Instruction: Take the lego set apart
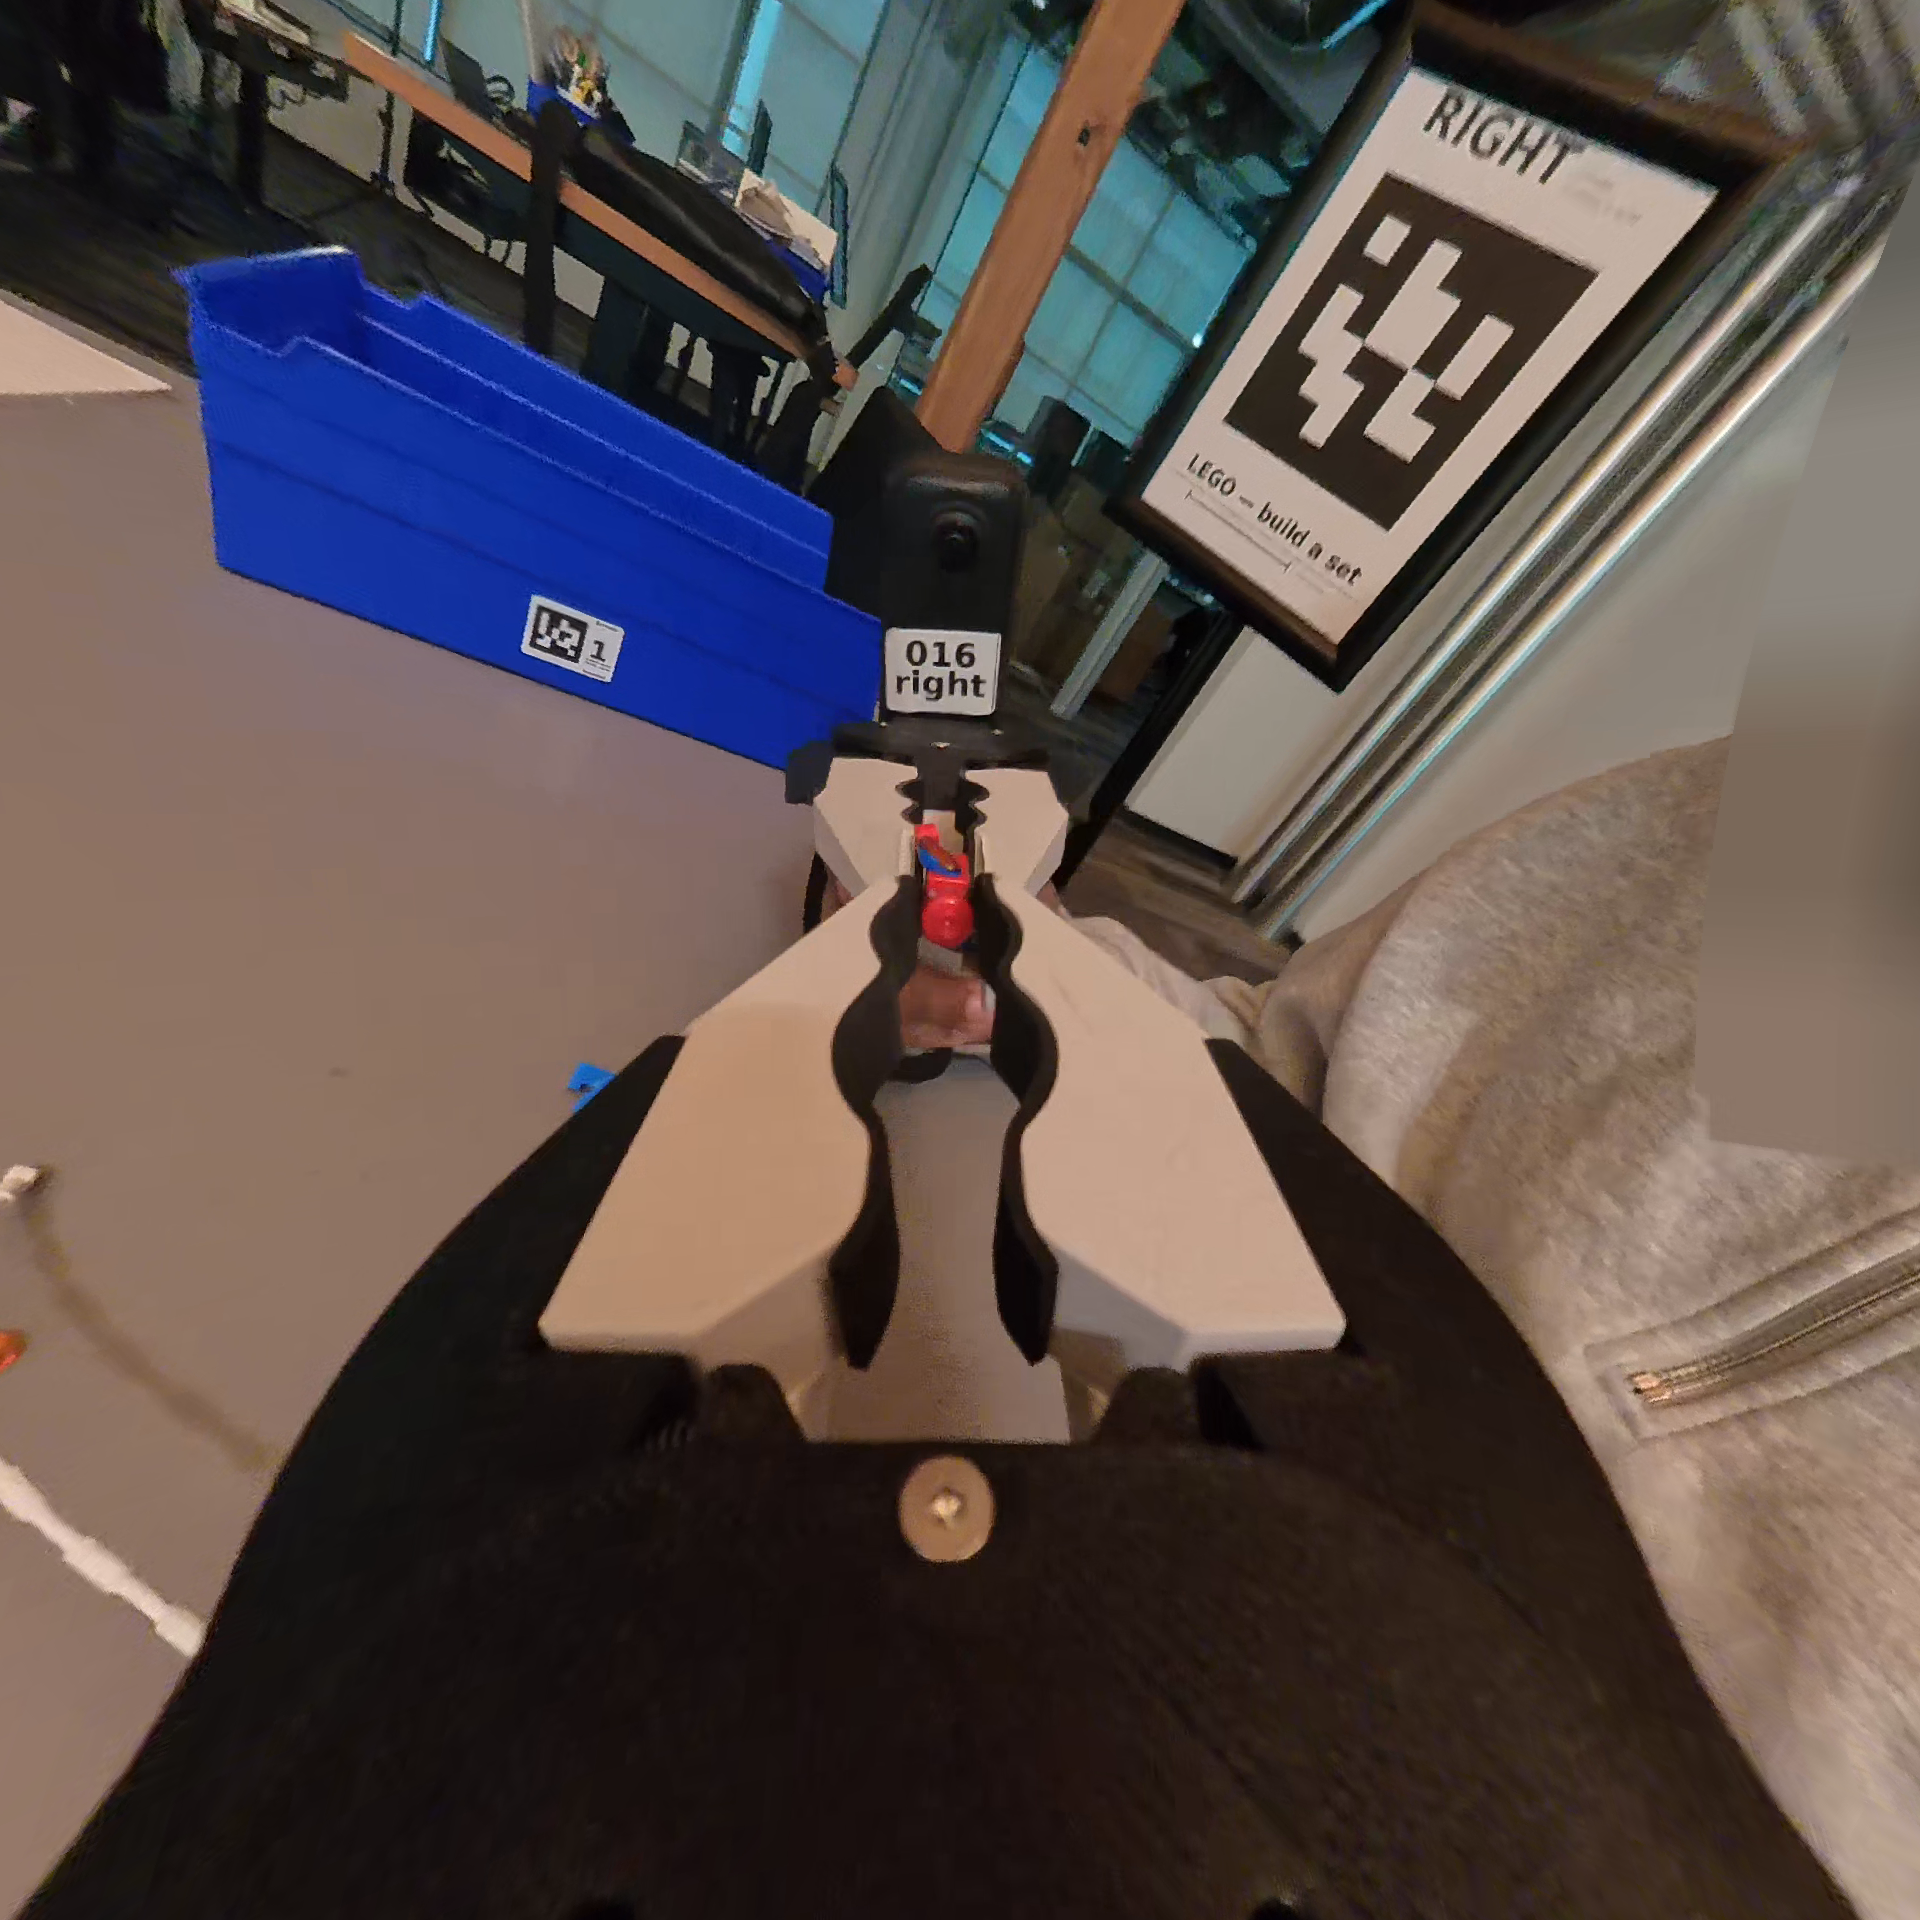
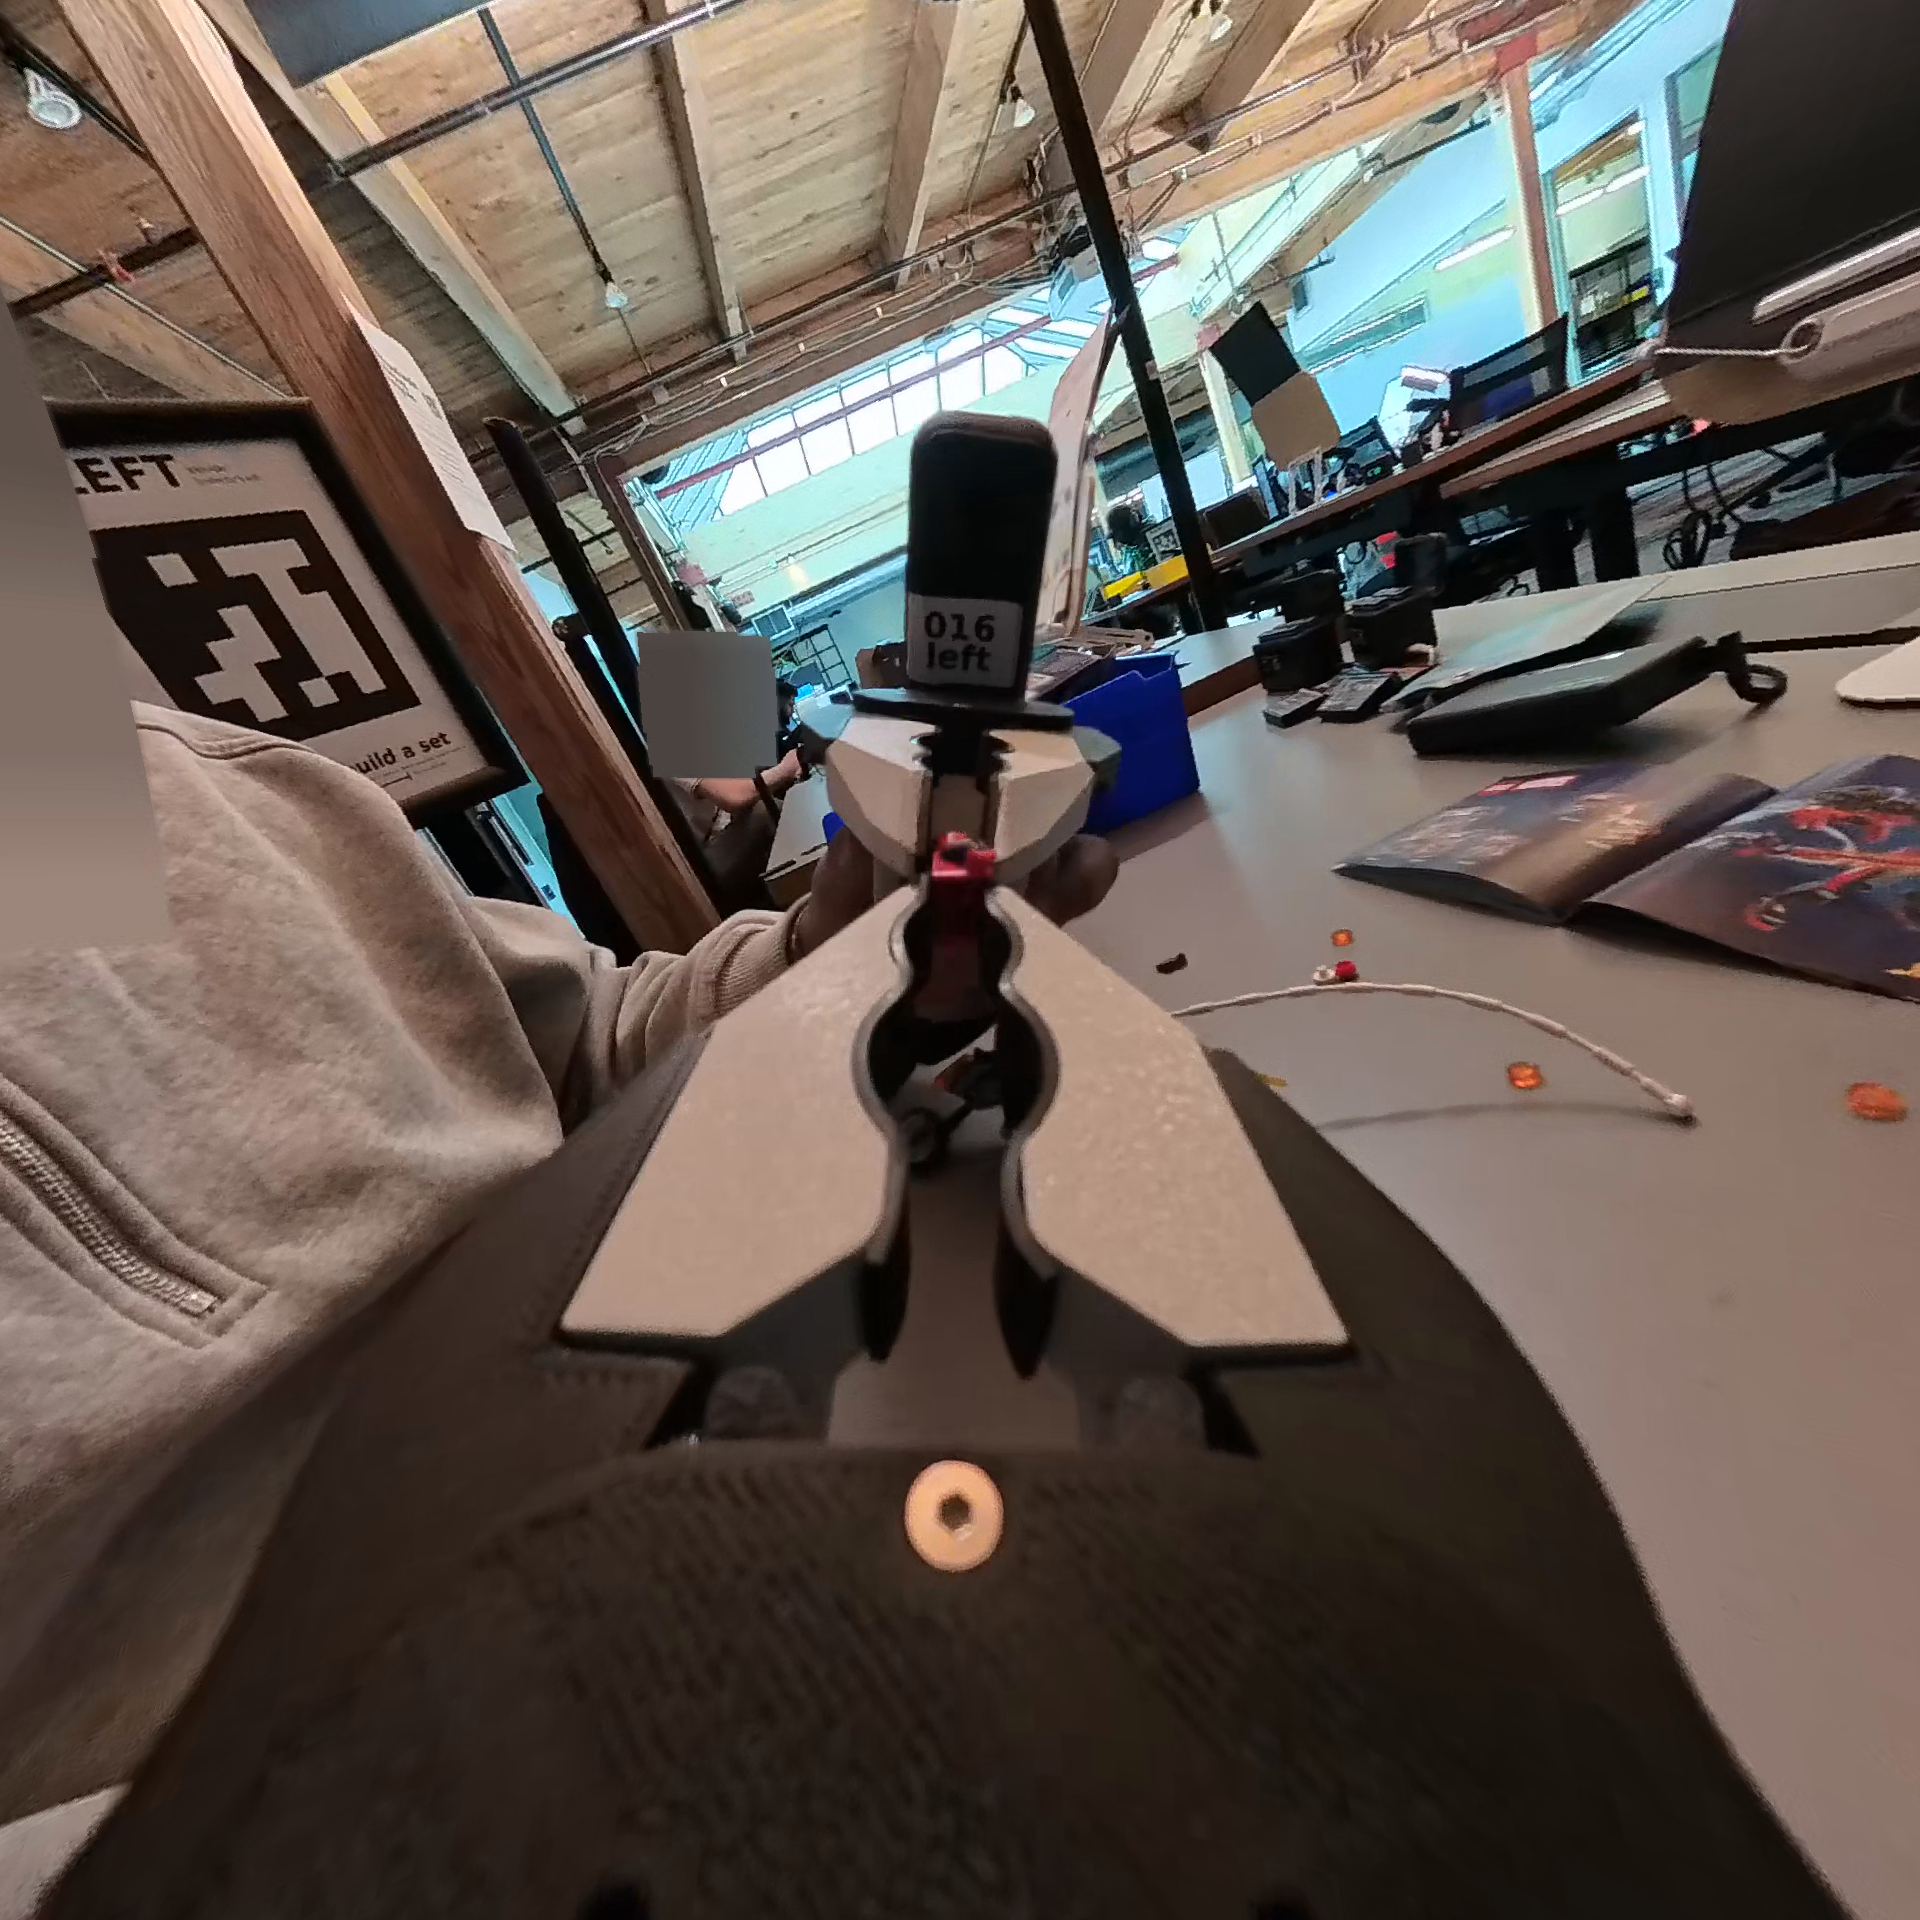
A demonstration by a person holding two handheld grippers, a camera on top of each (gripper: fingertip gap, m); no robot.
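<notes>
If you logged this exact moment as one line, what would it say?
stage: pulling apart in the air | left gripper: shut on red lego piece | right gripper: shut on same piece | loose bits on table

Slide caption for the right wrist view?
Two hand-held grippers meet tip to tip on a small red lego piece above the table.

Open-plan workshop office | exposed timber ceiling joists [image 2: 790,156] and wooden post [image 2: 343,416] | long desks [image 2: 1558,457] with monitors | framed marker boards [image 1: 1423,343] | blue parts bins [image 1: 499,488] at grey table's [image 2: 1558,1195] far edge
</notes>
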